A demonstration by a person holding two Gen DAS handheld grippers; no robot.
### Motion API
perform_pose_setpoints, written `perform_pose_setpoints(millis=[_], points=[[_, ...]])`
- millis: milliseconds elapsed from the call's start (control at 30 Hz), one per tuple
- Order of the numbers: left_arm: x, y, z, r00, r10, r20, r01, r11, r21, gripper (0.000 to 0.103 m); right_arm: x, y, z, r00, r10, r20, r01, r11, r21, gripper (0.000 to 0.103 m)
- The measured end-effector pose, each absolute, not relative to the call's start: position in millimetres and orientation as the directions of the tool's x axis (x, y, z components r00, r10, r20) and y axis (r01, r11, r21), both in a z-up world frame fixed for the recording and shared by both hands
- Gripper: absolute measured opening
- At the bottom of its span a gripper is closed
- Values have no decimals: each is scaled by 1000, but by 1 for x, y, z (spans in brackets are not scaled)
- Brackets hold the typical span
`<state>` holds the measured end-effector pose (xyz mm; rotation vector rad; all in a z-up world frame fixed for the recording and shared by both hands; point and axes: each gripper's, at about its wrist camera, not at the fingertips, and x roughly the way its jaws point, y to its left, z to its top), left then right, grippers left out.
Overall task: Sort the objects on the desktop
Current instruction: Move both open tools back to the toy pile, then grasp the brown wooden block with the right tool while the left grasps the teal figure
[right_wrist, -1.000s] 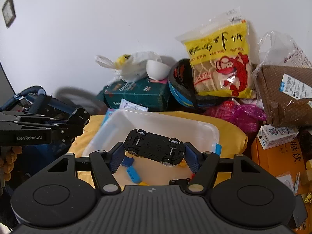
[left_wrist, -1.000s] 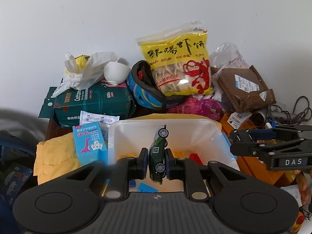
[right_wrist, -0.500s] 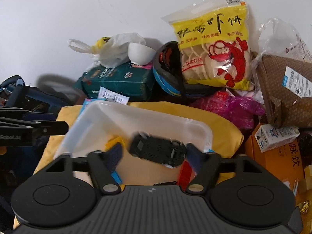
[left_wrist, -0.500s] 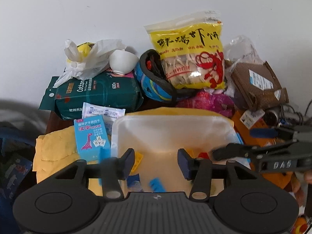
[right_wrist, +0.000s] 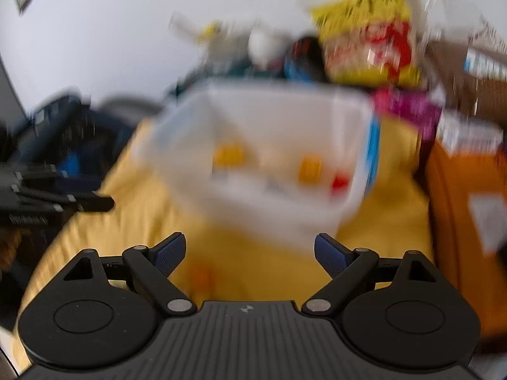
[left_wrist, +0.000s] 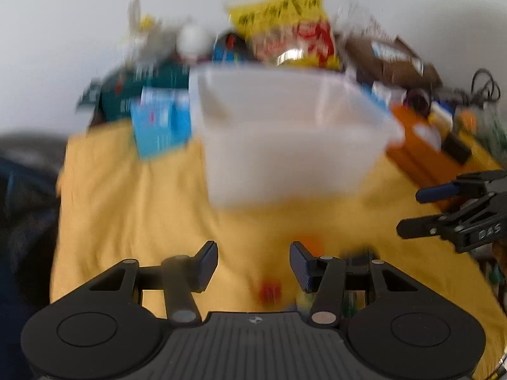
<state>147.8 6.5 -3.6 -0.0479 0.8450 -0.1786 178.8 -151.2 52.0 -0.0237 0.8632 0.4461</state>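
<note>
the white plastic bin sits on the yellow cloth toward the back of the counter, its open top facing up and its long side running roughly left to right across the left wrist view; in the right wrist view the same bin shows its inside, where small yellow, orange and red blocks lie on the floor, too smeared to count. a blue box leans just left of the bin, a dark green pack lies behind that, and a yellow snack bag stands upright behind the bin against the white wall. an orange box lies close to the bin's right side. on the cloth in front of the bin lie a small red piece and an orange piece, and something dark, possibly a toy, sits behind the left gripper's right finger, mostly hidden. the left gripper hangs above the cloth with its fingers spread apart and nothing between them. the right gripper is likewise spread wide with nothing between its pads, low over the cloth in front of the bin. both views are heavily blurred, so labels and small shapes cannot be read.
</note>
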Motion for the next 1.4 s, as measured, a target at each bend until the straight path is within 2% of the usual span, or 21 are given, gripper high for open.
perform_pose_setpoints(millis=[167, 233, 333, 667, 700, 733, 767, 800, 867, 1167, 1400], points=[[112, -1, -44, 611, -162, -775, 86, 987, -138, 54, 136, -147, -7, 499, 324, -804, -325, 930, 173, 85], [106, -5, -54, 597, -159, -786, 92, 987, -129, 54, 125, -142, -16, 489, 347, -801, -326, 924, 201, 75], [103, -11, -65, 580, -143, -802, 94, 990, -109, 54, 120, -127, -18, 507, 332, -795, -364, 919, 152, 64], [118, -14, -78, 592, -139, -794, 69, 990, -121, 55, 135, -97, -36, 519, 327, -789, -415, 904, 102, 61], [118, -15, -79, 592, -142, -793, 81, 990, -117, 54, 138, -95, -38, 513, 326, -794, -422, 901, 97, 57], [118, -15, -79, 596, -143, -790, 92, 990, -110, 47, 140, -94, -38, 513, 332, -792, -430, 898, 98, 48], [118, -15, -79, 599, -140, -789, 100, 990, -100, 36, 140, -94, -38, 510, 336, -792, -432, 896, 102, 43], [118, -14, -79, 600, -135, -789, 101, 991, -93, 33, 141, -95, -37, 508, 336, -793, -429, 897, 105, 41], [116, -9, -78, 606, -148, -782, 96, 989, -113, 28, 140, -97, -35, 507, 338, -793, -428, 897, 109, 41], [102, -3, -57, 657, -156, -737, 96, 988, -124, 28, 120, -129, -25, 537, 353, -766, -376, 913, 158, 41], [98, -8, -15, 704, -195, -683, 121, 981, -154, 28, 111, -144, -1, 576, 377, -726, -353, 915, 195, 41]])
